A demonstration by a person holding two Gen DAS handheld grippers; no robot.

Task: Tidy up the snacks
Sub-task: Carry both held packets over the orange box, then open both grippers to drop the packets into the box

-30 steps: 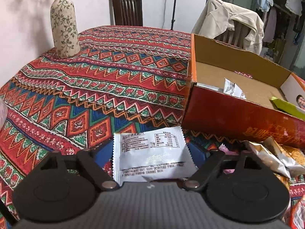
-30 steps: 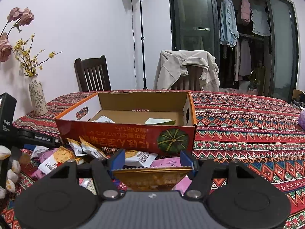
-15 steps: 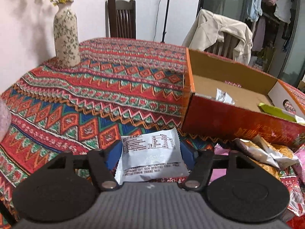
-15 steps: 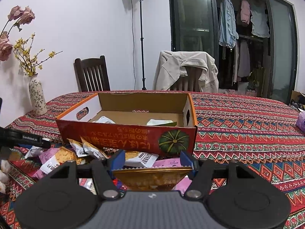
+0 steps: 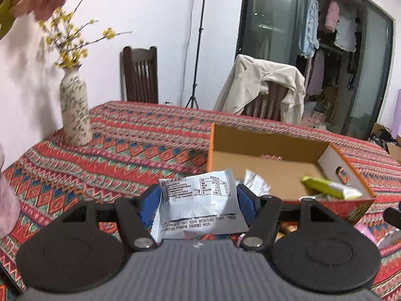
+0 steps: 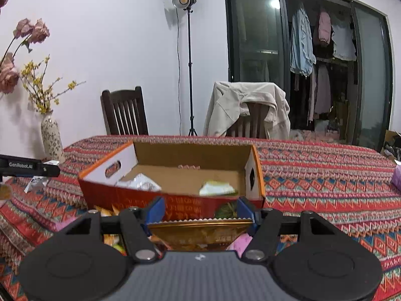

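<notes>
While its blue pads pinch a silver-white snack packet (image 5: pixel 200 200) by the two side edges, the left gripper (image 5: pixel 199 199) holds it clear of the patterned tablecloth (image 5: pixel 130 150), printed back toward the camera. The open cardboard box (image 5: pixel 263 140) lies just ahead and to the right of it, long axis running across that view. The right gripper (image 6: pixel 200 212) is clamped on one gold packet (image 6: pixel 198 230), directly before the box's red front wall; by the look of it, neither hand is clearly nearer. Two packets show inside the box, one silver (image 6: pixel 139 183) and one yellow-green (image 6: pixel 218 188). Several more lie loose before it, partly hidden and uncounted. One vase (image 5: pixel 74 113) and two chairs stand beyond.
</notes>
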